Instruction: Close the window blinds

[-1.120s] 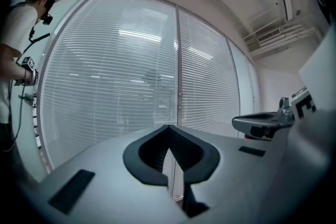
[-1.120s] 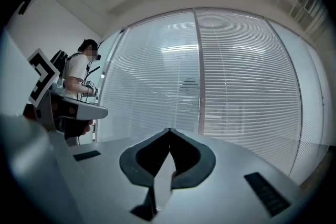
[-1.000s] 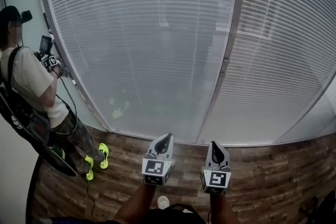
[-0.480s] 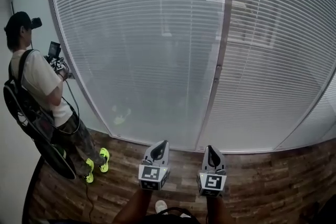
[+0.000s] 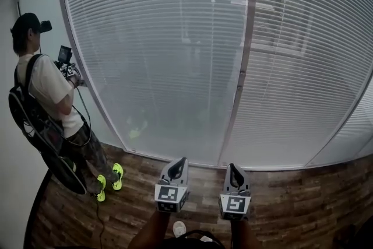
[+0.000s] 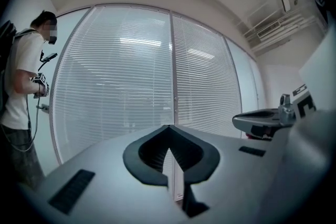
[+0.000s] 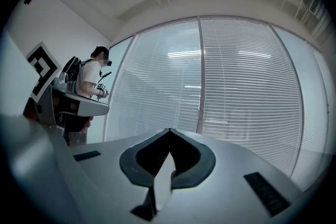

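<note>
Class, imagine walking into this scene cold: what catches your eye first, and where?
The slatted blinds fill nearly the whole view ahead. At the left stands a person with a backpack and neon-yellow shoes. The left gripper and right gripper sit shut at bottom centre.

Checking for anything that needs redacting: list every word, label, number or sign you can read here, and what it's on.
None can be read as text.
Left gripper: black-and-white square marker on its cube, a pattern, no letters.
Right gripper: the same.
Person's device: screen too small to read.
Blinds: no print.
</note>
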The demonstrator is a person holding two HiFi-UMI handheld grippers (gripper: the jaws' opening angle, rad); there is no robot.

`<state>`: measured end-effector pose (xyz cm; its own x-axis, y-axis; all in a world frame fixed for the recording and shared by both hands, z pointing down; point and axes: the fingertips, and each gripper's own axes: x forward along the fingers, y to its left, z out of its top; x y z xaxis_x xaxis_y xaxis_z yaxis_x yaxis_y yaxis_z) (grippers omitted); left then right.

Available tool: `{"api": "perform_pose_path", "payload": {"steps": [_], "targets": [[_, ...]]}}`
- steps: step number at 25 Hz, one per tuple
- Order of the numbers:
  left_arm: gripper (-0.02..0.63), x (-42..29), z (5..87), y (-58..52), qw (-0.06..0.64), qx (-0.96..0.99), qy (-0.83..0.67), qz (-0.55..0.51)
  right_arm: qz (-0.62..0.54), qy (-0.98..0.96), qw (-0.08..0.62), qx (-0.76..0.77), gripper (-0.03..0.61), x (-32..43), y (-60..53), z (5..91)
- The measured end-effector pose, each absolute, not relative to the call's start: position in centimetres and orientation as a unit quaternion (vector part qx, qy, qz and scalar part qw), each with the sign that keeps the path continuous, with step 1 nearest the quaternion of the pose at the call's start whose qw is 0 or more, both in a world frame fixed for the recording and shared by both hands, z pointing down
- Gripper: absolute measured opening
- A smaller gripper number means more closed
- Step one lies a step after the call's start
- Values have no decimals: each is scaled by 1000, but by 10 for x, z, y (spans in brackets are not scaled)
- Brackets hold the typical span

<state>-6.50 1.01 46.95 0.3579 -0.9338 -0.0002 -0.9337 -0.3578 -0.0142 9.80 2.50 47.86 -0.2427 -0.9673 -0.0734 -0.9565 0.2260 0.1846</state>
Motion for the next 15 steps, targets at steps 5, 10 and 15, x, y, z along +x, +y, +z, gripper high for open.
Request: {"api": "perform_pose_path", "payload": {"steps": [5,10,15], "targets": [[-6,-63,471,20,3,-821,571,-7,-94,-781,28,617,3,103,34,480],[-6,-61,477,29,3,-823,568,-13,-91,-782,32,616,3,101,42,486],[-6,-57,474,31,5,-822,569,-6,-115,-780,43,614,3,101,46,483]]}}
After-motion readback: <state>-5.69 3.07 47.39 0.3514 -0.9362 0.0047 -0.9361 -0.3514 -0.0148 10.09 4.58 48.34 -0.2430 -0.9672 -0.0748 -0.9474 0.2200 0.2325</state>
